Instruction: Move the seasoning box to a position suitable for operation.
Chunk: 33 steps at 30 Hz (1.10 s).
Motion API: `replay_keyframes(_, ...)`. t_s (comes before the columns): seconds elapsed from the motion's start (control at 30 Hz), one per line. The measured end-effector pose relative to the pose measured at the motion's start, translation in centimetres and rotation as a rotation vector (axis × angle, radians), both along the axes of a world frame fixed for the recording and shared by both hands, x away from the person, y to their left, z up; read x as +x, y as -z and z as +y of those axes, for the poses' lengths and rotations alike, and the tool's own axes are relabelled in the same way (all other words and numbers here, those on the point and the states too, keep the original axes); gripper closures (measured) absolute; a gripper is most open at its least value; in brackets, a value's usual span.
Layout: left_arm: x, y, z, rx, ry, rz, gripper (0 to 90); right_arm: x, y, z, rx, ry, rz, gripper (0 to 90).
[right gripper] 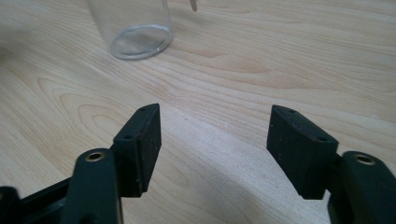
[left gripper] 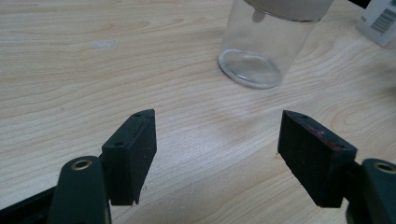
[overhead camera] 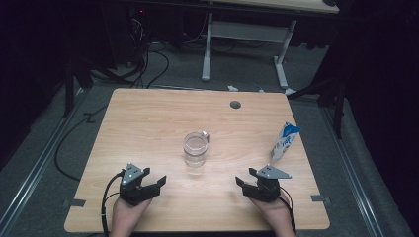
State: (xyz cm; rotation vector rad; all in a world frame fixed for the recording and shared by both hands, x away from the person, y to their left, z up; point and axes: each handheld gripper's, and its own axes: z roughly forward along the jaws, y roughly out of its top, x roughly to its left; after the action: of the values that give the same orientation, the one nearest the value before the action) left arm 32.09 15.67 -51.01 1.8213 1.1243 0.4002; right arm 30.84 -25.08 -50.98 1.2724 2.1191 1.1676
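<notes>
A clear glass jar (overhead camera: 195, 148) stands upright near the middle of the wooden table (overhead camera: 148, 118). Its base shows ahead and to the right in the left gripper view (left gripper: 254, 65) and ahead to the left in the right gripper view (right gripper: 137, 35). A small blue and white carton (overhead camera: 285, 140) stands at the right side, and its barcode corner (left gripper: 380, 21) peeks in at the top right. My left gripper (overhead camera: 157, 183) rests open near the front left, with nothing between its jaws. My right gripper (overhead camera: 243, 185) rests open near the front right, also holding nothing.
A grey cable grommet (overhead camera: 235, 104) sits in the tabletop at the back. Beyond the table are a desk frame (overhead camera: 244, 44) and floor cables (overhead camera: 148, 64). Bare wood lies between the two grippers and the jar.
</notes>
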Motion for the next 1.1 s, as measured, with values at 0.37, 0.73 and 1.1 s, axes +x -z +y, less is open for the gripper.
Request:
replay_keyframes(0.37, 0.6, -0.5, -1.3, 0.023, 0.015, -0.003, 35.9, 0.0, 0.1, 0.0, -0.003, -0.005, 0.011, 45.7)
replay_keyframes(0.73, 1.8, -1.3, -2.5, 0.050, 0.044, -0.016, 42.1, 0.1, 0.2, 0.1, -0.016, -0.021, 0.013, 46.2)
replay_keyframes(1.1, 3.4, -1.7, -3.5, 0.028, 0.052, -0.016, 49.2, 0.2, 0.4, 0.2, -0.026, -0.041, 0.012, 48.0)
